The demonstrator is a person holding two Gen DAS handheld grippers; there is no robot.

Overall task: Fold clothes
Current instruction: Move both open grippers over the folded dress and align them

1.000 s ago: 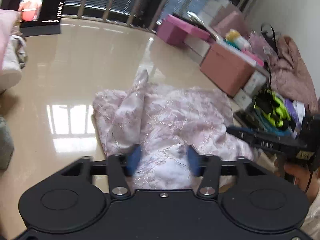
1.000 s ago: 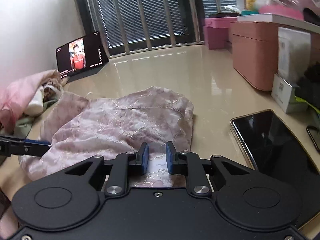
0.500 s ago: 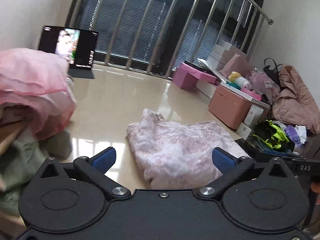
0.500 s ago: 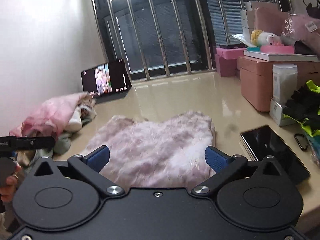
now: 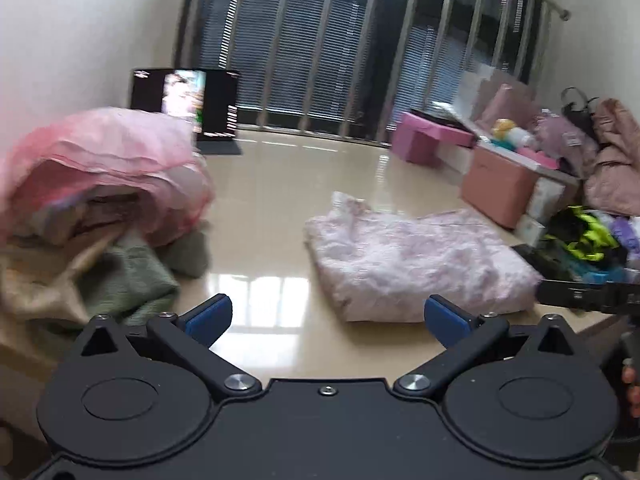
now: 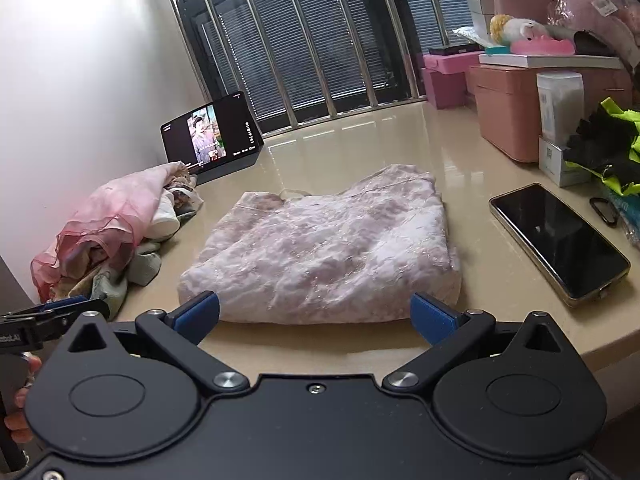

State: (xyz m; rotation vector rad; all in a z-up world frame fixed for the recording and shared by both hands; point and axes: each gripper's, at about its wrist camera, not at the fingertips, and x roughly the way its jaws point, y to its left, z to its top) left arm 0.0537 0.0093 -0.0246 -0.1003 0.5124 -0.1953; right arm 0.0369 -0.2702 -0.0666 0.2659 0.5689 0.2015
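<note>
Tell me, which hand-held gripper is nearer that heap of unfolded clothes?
Probably the left hand-held gripper: the unfolded pile sits just beyond its open jaws, whereas the right hand-held gripper faces the folded pink garment.

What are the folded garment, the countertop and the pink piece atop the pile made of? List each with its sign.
Folded garment: likely soft woven fabric, mottled pink-white, glinting threads.
Countertop: seemingly polished stone or tile; glossy beige, mirrors the window.
Pink piece: probably sheer gauze or chiffon; translucent, thin wavy edges.
</note>
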